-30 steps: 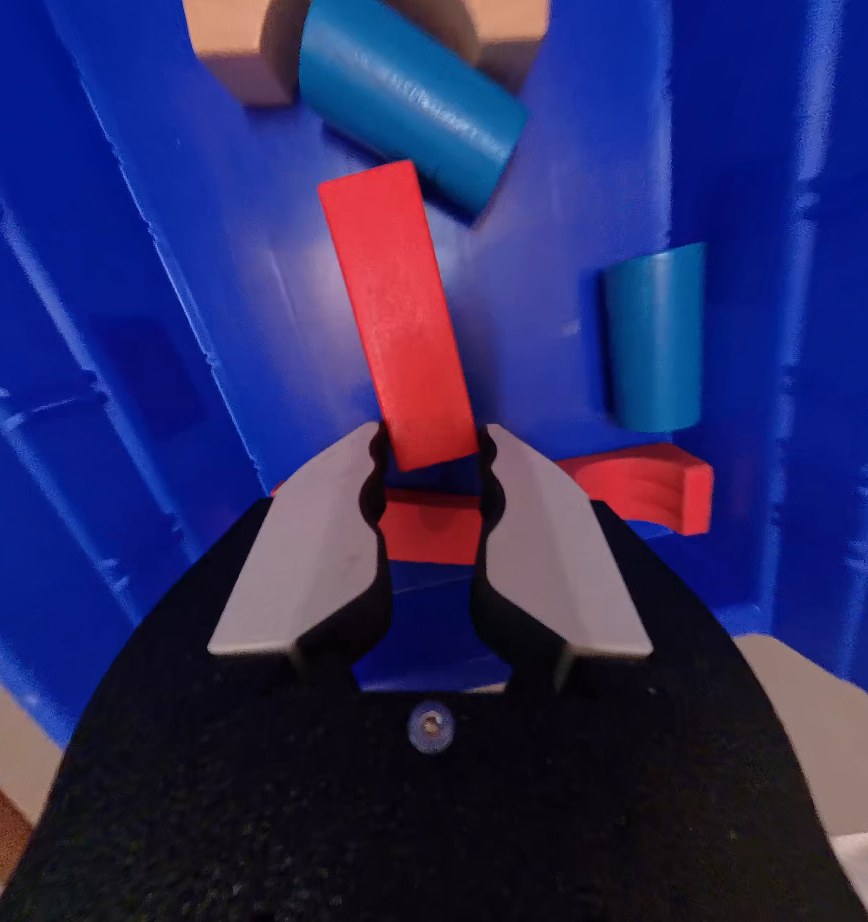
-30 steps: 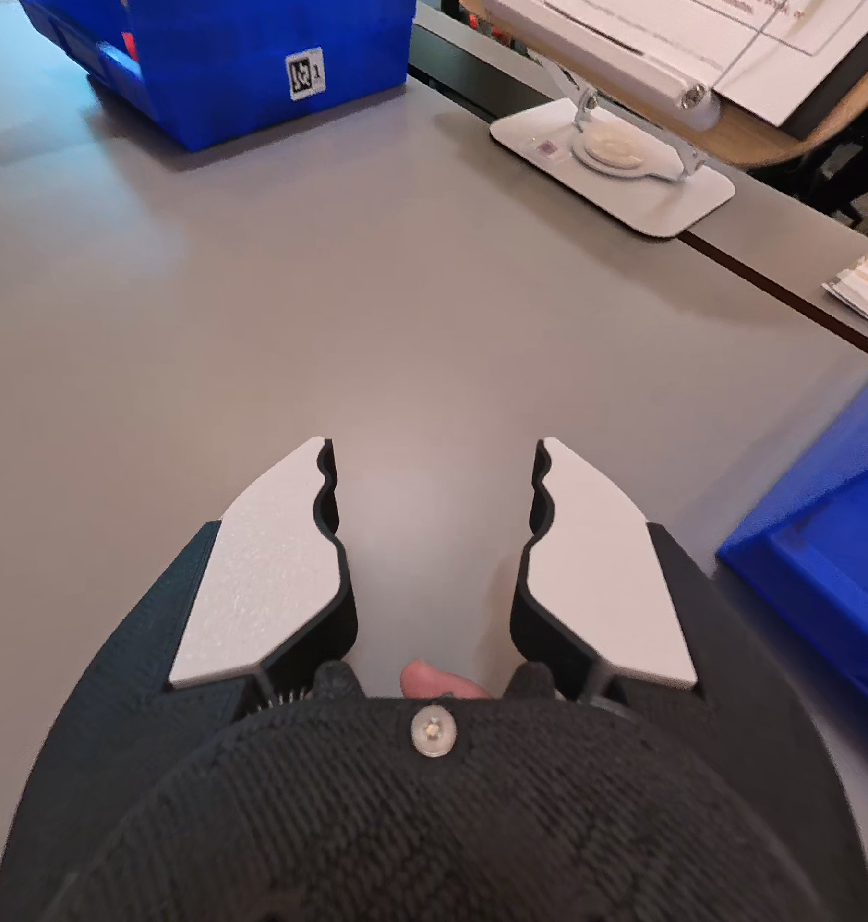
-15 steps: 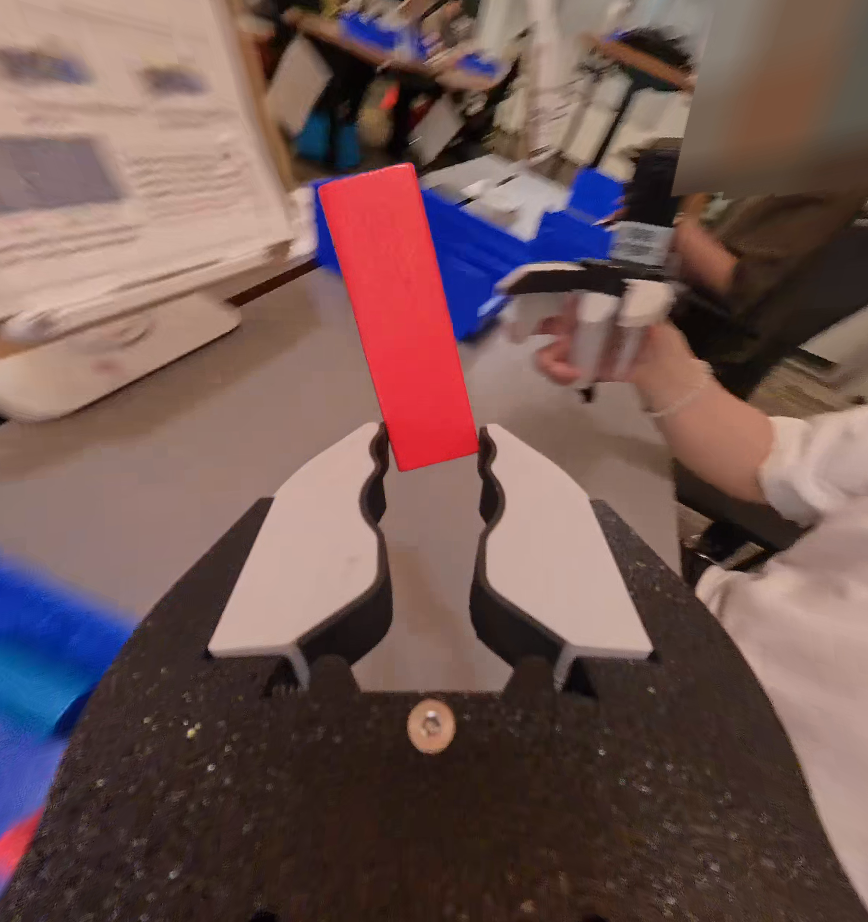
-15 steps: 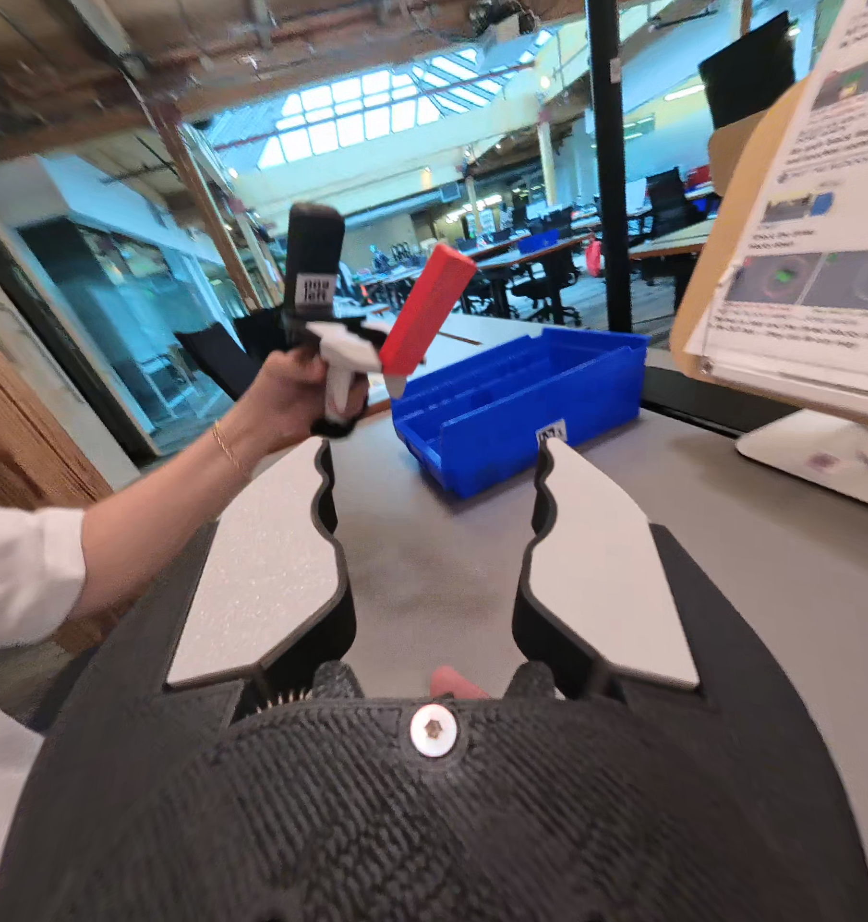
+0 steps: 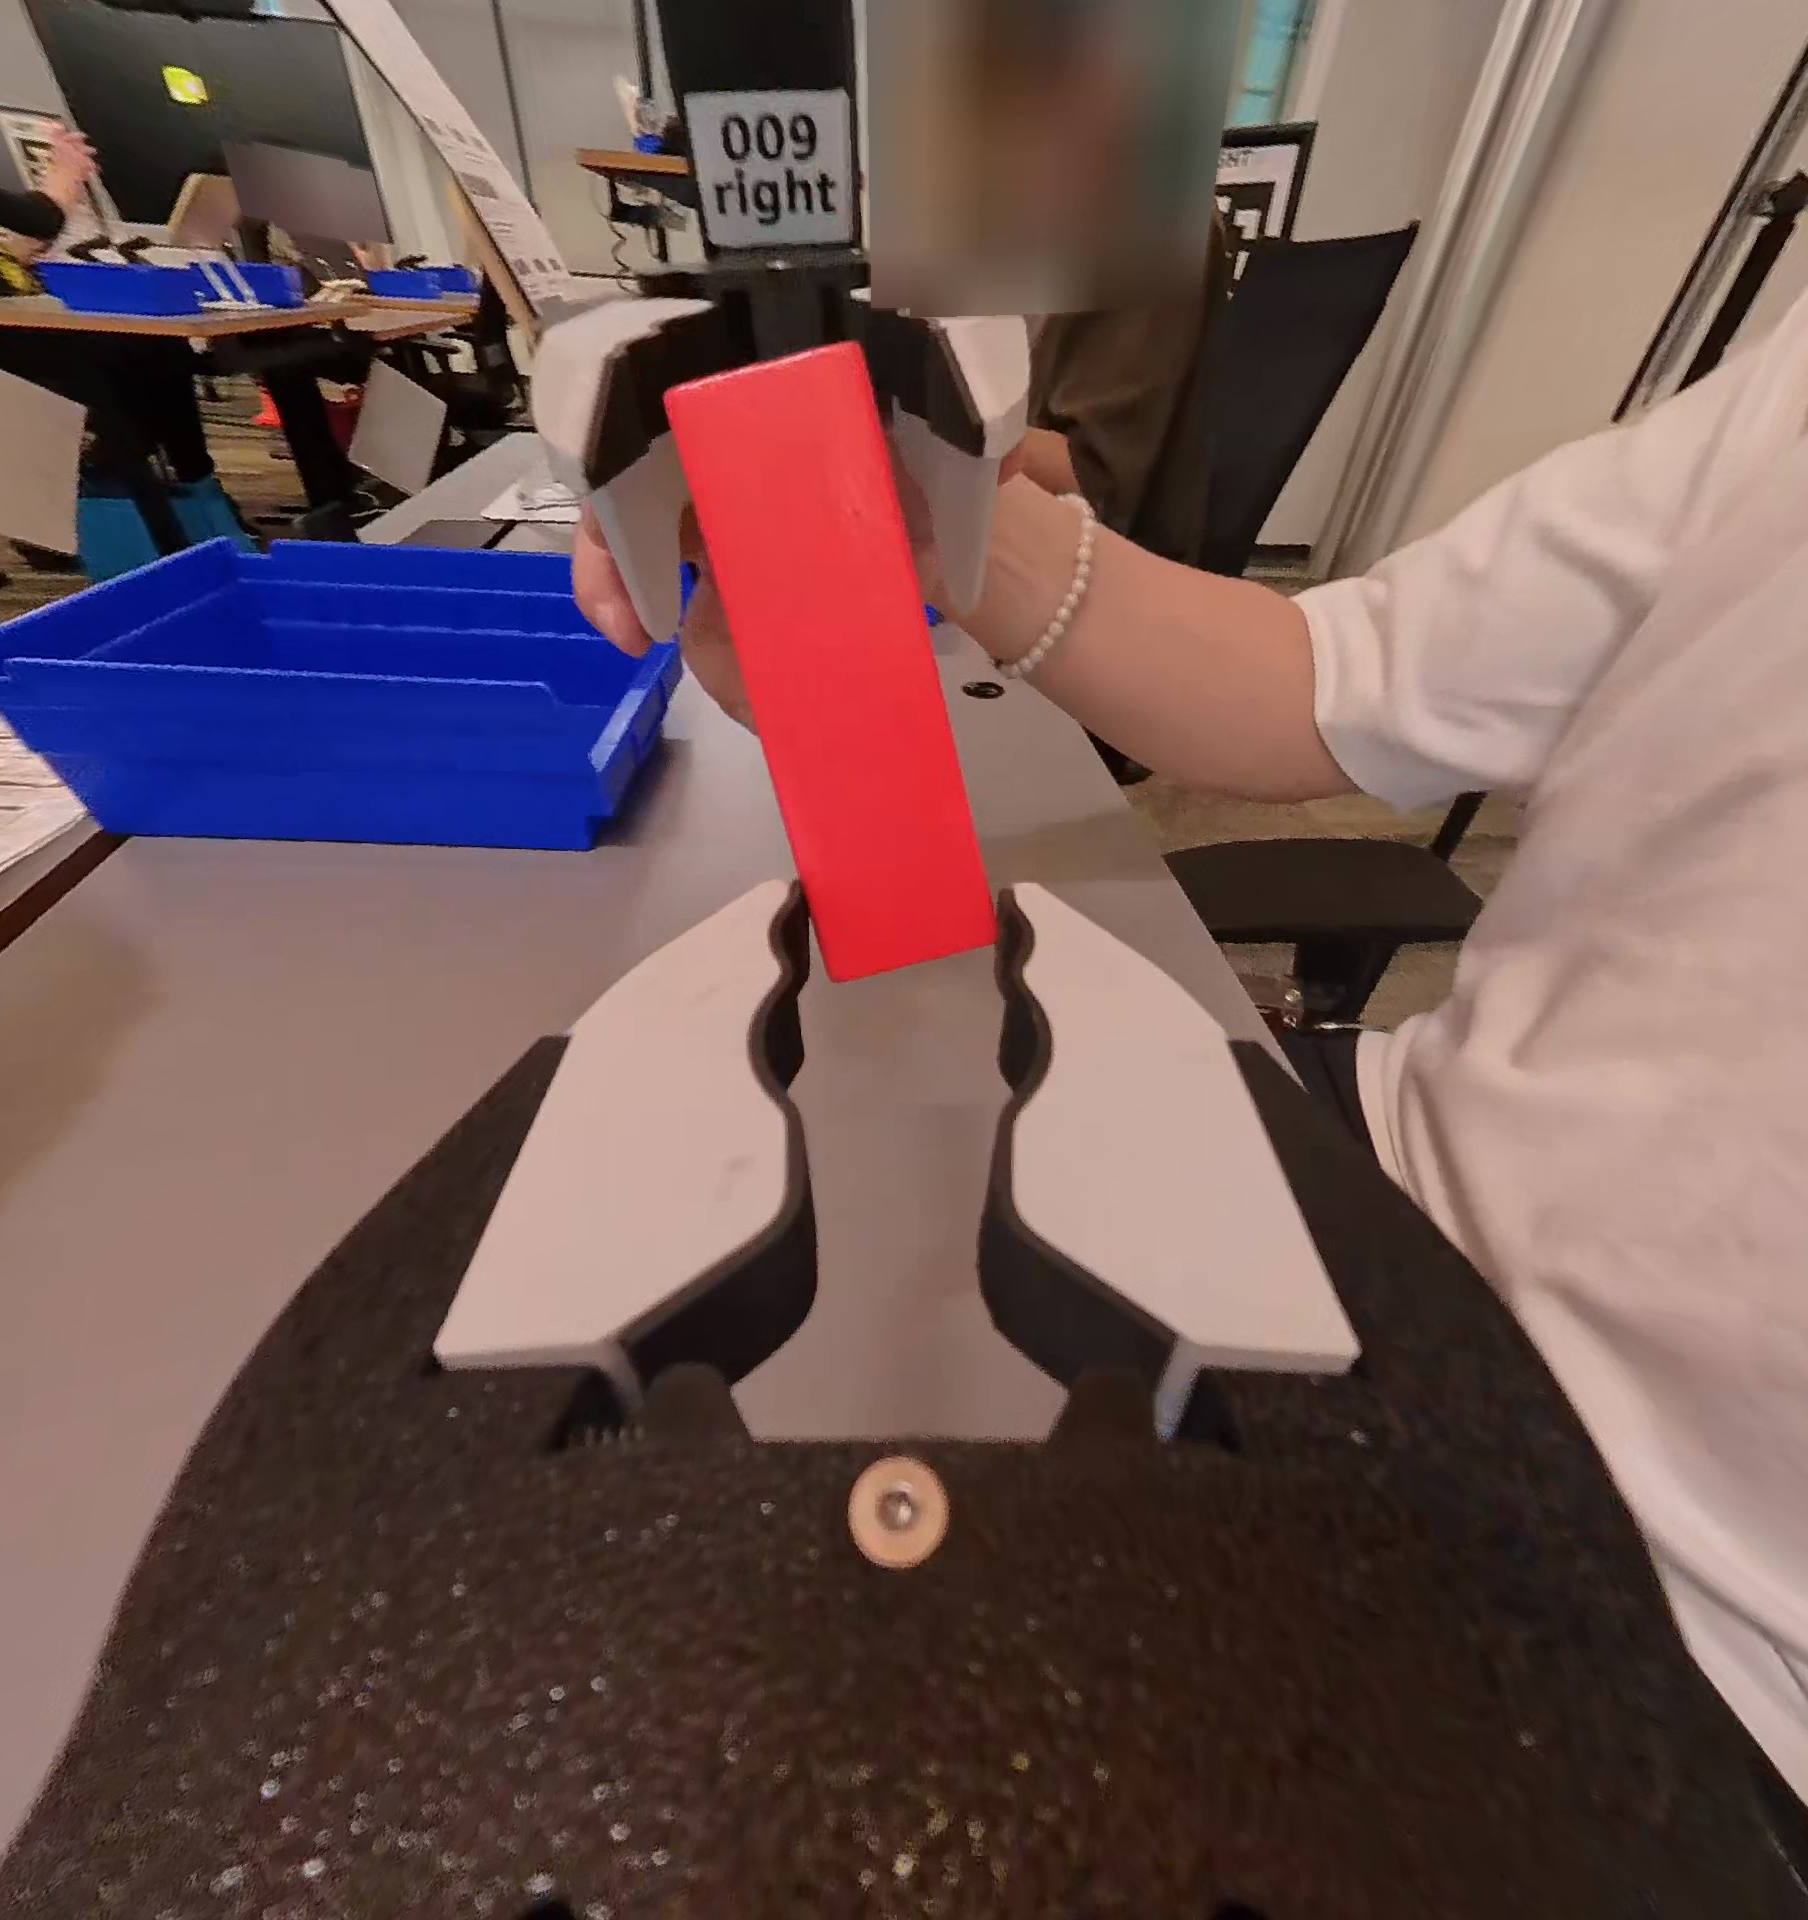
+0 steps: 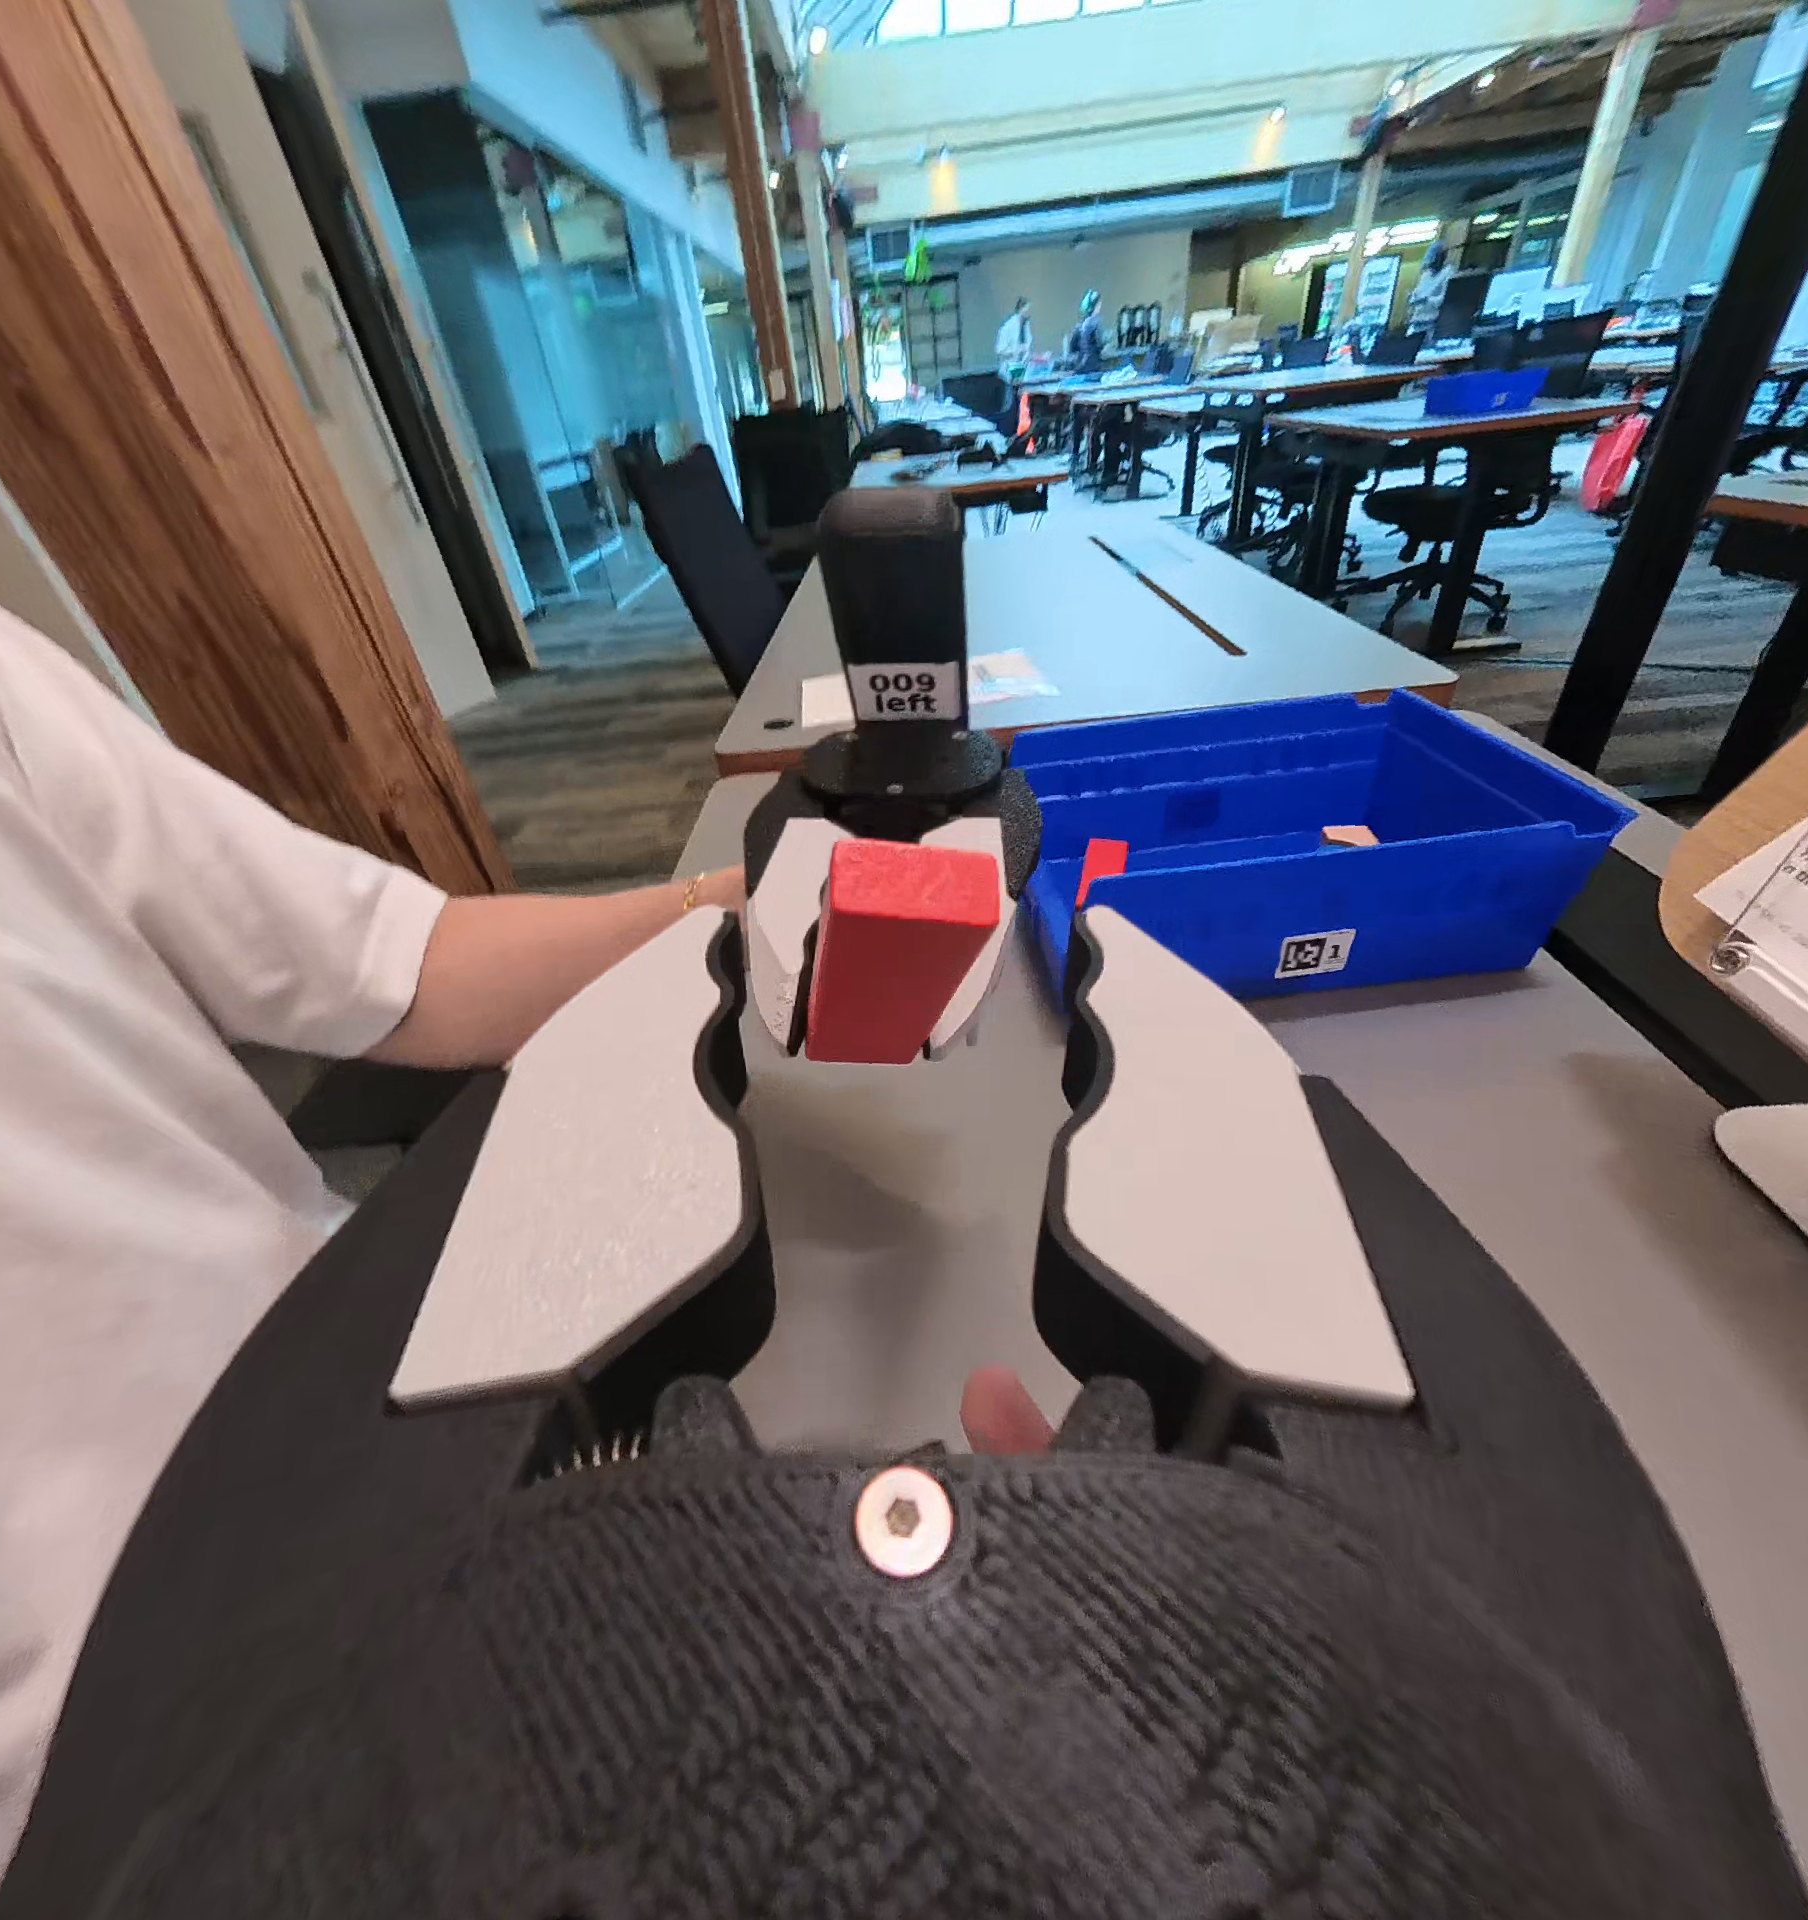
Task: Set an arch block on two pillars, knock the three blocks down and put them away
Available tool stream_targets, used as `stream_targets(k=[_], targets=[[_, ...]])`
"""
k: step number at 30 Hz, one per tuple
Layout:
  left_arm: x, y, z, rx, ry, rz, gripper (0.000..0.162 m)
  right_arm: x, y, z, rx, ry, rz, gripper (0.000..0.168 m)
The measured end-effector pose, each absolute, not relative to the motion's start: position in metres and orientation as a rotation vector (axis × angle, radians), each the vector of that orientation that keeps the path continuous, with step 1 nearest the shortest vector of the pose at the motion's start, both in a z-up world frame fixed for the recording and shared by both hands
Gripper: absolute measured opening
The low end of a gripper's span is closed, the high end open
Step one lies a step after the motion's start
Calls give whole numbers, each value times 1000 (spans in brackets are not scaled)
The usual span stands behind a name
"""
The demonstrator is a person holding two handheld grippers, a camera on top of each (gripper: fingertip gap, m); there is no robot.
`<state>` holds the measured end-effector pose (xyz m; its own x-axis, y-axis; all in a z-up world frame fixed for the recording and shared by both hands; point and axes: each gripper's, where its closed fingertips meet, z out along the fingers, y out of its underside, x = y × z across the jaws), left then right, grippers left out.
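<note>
- Left gripper (image 5: 900, 914) up close, fingers (image 5: 671, 1122) clamped narrow on the near end of a red block (image 5: 827, 665).
- Block held above the grey table (image 5: 256, 1039), rising away from the fingers with a slight lean to the left.
- Just past the block's far end, right gripper (image 5: 796, 457) facing it head-on, fingers spread wide to either side of the block, contact impossible to judge.
- Hand (image 5: 983, 561) with a bead bracelet behind that gripper, white sleeve (image 5: 1502, 582) off to the right.
- Empty-looking blue bin (image 5: 339, 686) on the table to the left, farther back.
- From the right wrist view: right gripper (image 6: 900, 997) wide, nothing gripped, the block's square end (image 6: 905, 951) sitting between and just beyond the fingertips.
- Left gripper (image 6: 879, 925) right behind the block, pinching it, black handle with a white sticker standing above.
- Second blue bin (image 6: 1347, 862) just beyond to the right, a red piece (image 6: 1102, 862) and a tan piece (image 6: 1349, 834) inside.
- White stand base (image 6: 1804, 1164) and a clipped paper sheet (image 6: 1804, 925) at the far right edge of the table.
- Long tables and chairs far off in the hall behind.
</note>
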<state>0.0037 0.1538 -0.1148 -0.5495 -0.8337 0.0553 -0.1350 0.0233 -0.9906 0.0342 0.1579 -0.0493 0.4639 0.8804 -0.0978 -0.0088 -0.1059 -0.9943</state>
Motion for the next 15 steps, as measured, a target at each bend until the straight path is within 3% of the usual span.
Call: stream_targets(k=[4,8,13,14,15], targets=[[9,144,-117,-959,1789,-1569,34,33,150,-55,-1534,-910,876,58],[13,141,-119,-951,1805,-1557,34,35,149,-56,-1540,-959,841,34],[19,148,-121,-1001,1747,-1519,32,41,151,-59,-1577,-1023,738,34],[21,153,-121,-1030,1703,-1508,35,45,152,-61,-1589,-1056,686,34],[24,159,-120,-1063,1651,-1493,51,53,155,-64,-1615,-1098,613,34]])
